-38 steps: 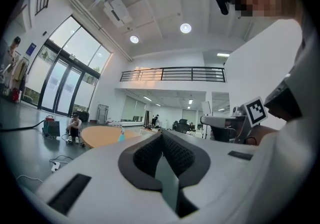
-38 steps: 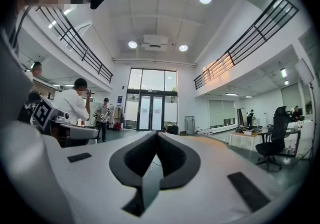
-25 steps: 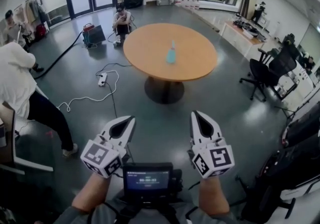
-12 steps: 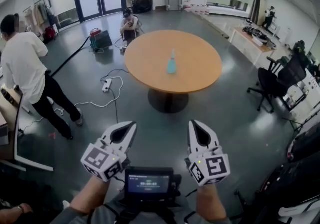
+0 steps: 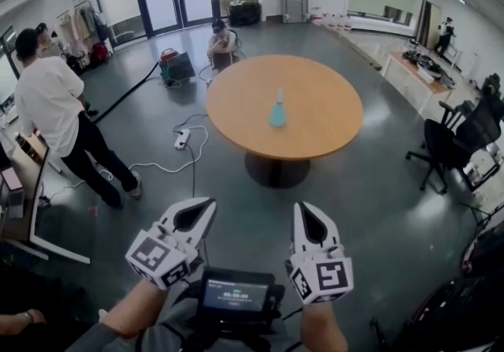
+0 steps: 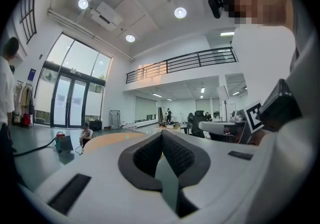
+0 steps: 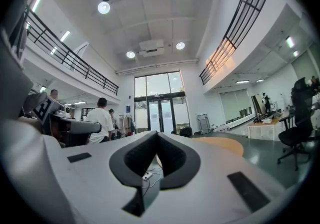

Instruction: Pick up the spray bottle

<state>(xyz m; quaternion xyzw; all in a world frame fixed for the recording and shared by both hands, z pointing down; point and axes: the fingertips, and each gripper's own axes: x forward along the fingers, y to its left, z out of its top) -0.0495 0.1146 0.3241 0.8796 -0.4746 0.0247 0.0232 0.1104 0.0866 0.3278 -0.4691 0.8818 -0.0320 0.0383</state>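
Observation:
A small light-blue spray bottle (image 5: 278, 112) stands upright near the middle of a round wooden table (image 5: 323, 118), far ahead in the head view. Both grippers are held low and close to the body, well short of the table. My left gripper (image 5: 207, 205) is shut with nothing in it, and so is my right gripper (image 5: 302, 209). In the left gripper view the closed jaws (image 6: 161, 136) point level, with the table top (image 6: 107, 140) just beyond them. In the right gripper view the closed jaws (image 7: 156, 136) point toward the glass doors, with the table (image 7: 222, 146) to their right.
A person in a white shirt (image 5: 53, 114) stands at the left beside a desk (image 5: 24, 213). Another person (image 5: 221, 42) sits on the floor behind the table. A power strip with a cable (image 5: 183, 138) lies on the floor. Office chairs (image 5: 461, 142) stand at the right.
The table and bottle have slid a little down and right in the head view. The person in white has straightened up at the left. Both grippers stay shut, side by side.

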